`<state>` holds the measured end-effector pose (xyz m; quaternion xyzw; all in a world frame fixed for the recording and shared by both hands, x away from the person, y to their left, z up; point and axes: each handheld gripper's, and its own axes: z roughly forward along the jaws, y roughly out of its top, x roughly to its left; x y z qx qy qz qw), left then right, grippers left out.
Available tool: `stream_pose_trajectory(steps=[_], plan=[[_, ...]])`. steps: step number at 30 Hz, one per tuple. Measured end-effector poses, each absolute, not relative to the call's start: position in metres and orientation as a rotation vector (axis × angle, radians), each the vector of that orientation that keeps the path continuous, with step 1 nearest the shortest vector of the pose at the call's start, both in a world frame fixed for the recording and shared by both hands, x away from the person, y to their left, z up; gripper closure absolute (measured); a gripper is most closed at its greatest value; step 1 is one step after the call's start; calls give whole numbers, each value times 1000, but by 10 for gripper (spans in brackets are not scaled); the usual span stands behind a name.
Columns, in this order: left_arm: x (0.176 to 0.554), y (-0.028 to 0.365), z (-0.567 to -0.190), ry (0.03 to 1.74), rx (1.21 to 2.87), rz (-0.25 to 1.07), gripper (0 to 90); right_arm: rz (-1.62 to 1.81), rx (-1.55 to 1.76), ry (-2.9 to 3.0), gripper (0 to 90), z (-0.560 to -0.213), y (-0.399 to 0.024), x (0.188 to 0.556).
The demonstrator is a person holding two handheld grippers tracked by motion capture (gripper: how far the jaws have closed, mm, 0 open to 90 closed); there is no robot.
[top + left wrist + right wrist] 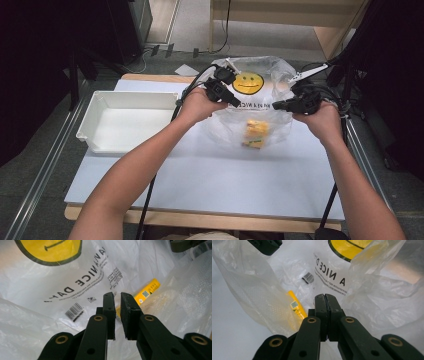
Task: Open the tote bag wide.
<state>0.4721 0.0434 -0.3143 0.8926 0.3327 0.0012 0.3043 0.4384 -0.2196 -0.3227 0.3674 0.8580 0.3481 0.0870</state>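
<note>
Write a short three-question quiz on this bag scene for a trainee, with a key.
1. True or false: the white bin holds the yellow packet.
2. Which gripper has its jaws pressed fully together: the left gripper or the right gripper?
3. What picture is printed on the clear plastic bag?

Key:
1. False; the packet lies inside the bag, and nothing shows in the bin.
2. The right gripper; the left one shows a narrow gap.
3. A yellow smiley face.

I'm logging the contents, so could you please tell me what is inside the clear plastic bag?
Inside the clear plastic bag lies a yellow packet near the bottom. The crinkled film blurs it, so its label and anything beneath it cannot be seen.
</note>
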Motion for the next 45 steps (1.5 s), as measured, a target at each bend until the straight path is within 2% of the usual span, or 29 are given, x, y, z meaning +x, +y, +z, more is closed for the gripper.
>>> stream_pose_trajectory(steps=[26,45], plan=[[450,52,-350,903,2322,-102,811,1048,1205,2533,895,-359,-231,401],[454,59,-386,1005,2256,-39,824,1072,1271,2496,895,-394,-230,397]])
